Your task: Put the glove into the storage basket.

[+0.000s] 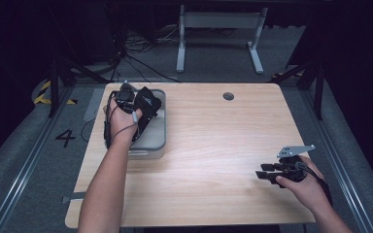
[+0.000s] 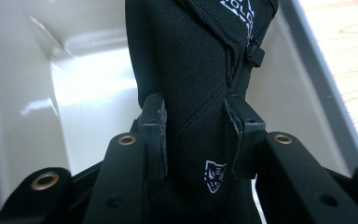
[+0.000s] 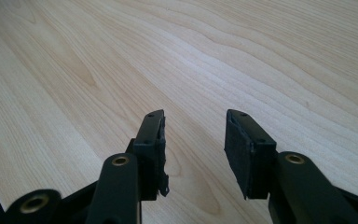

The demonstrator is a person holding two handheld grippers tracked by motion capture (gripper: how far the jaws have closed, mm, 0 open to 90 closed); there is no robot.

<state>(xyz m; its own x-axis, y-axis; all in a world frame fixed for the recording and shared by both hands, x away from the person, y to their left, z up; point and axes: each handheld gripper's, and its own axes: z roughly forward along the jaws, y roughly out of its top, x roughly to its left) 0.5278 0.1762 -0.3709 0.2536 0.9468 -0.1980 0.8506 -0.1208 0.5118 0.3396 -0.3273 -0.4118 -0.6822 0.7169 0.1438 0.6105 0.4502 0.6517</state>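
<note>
Wooden tabletop [image 1: 209,145] was noted with a grey bin [image 1: 156,145] at its far-left corner. Inside that bin, a black pouch [image 2: 191,70] was clamped by the left hand-held gripper [image 2: 193,135]. Well apart from the bin, the right hand-held gripper [image 3: 193,149] was held open and empty.

A lab: rail tracks [image 1: 19,167] and floor cables [image 1: 141,63] (dark curtains around).

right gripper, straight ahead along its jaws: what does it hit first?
Probably just the bare wooden table. The right gripper is open with nothing between its jaws, and the wood ahead looks free as far as its view shows.
</note>
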